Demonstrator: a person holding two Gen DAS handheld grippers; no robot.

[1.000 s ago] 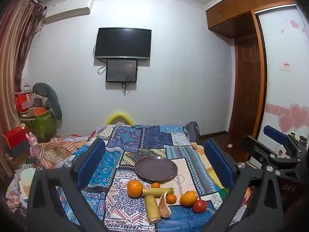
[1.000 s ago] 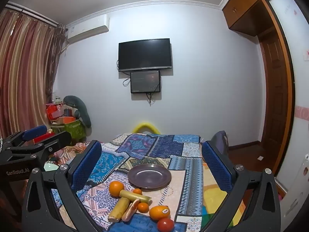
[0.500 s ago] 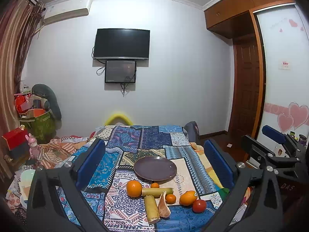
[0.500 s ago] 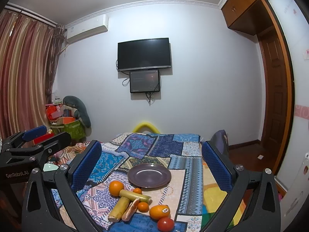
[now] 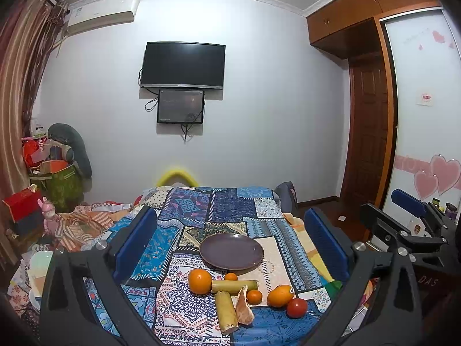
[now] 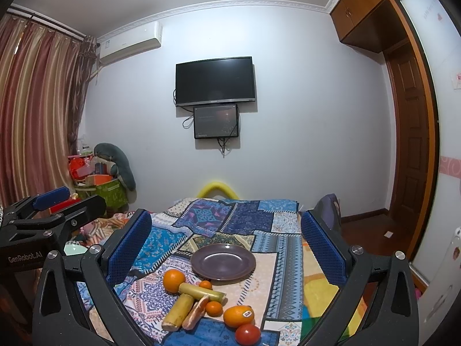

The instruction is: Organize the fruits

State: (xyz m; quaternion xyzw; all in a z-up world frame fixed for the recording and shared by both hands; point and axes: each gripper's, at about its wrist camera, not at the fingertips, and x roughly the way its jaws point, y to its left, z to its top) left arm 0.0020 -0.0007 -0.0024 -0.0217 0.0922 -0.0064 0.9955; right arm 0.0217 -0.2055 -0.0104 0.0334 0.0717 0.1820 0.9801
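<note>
An empty purple plate [image 5: 231, 252] [image 6: 222, 261] sits on a patchwork cloth. In front of it lie a large orange [image 5: 200, 281] [image 6: 173, 280], two small tangerines [image 5: 230, 276] [image 5: 254, 297], two sugarcane pieces [image 5: 234, 286] [image 5: 226, 312], a peeled fruit segment [image 5: 243, 310], an orange with a sticker [image 5: 280, 295] [image 6: 238, 315] and a red tomato [image 5: 296, 307] [image 6: 247, 334]. My left gripper [image 5: 230, 248] is open and empty, held above and short of the fruit. My right gripper [image 6: 226, 248] is open and empty too, to the right of the left one.
The patchwork cloth [image 5: 224, 210] covers a bed or table that runs toward the far wall. Clutter, boxes and a plush toy [image 5: 49, 219] lie at the left. A wooden door [image 5: 366, 132] and wardrobe stand at the right. A TV [image 5: 183, 65] hangs on the wall.
Both views have shifted very slightly. The fruit and plate have not moved, and both grippers stay open.
</note>
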